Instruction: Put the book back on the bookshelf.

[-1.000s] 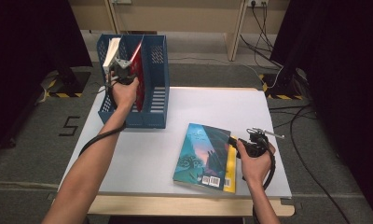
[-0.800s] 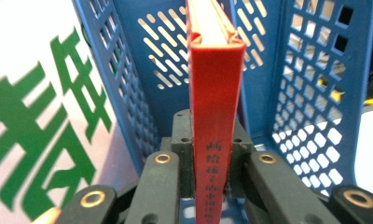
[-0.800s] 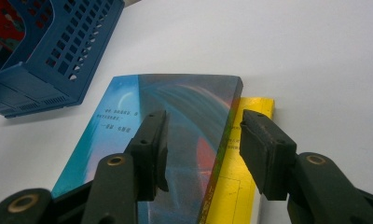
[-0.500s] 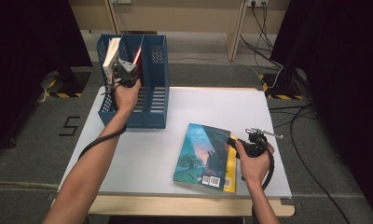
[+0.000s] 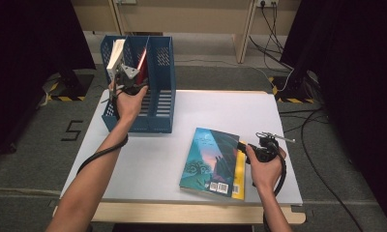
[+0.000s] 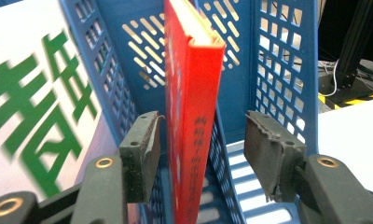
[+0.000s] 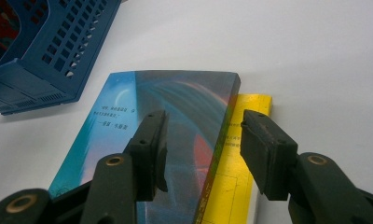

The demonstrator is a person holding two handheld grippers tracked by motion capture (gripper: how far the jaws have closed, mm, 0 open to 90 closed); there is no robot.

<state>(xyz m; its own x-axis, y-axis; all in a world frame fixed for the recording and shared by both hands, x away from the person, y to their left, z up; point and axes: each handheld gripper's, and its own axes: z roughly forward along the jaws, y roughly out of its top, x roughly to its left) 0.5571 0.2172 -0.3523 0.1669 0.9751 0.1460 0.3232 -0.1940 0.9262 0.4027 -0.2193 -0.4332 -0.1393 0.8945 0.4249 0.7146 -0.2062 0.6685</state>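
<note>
A blue file holder (image 5: 160, 104) stands at the table's back left. In it a red book (image 6: 194, 107) stands upright beside a divider. My left gripper (image 6: 201, 126) straddles its spine; the jaws have just been opening, and both pads stand clear of the book. In the high view the left gripper (image 5: 133, 73) is at the holder's top, near the red book (image 5: 141, 60). A white book with green characters (image 5: 115, 54) leans in the holder's left part. My right gripper (image 7: 204, 123) hovers open over a teal book (image 7: 142, 112) lying on a yellow book (image 7: 243, 154).
The white table (image 5: 215, 108) has bare room between the holder and the flat books (image 5: 211, 162). Its front edge is close to those books. Cables run over the floor at the right, and dark curtains hang on both sides.
The left jaws have opened and let go of the red book. It stood tilted above the holder before and now sits lower and upright in it. The right hand has kept still.
</note>
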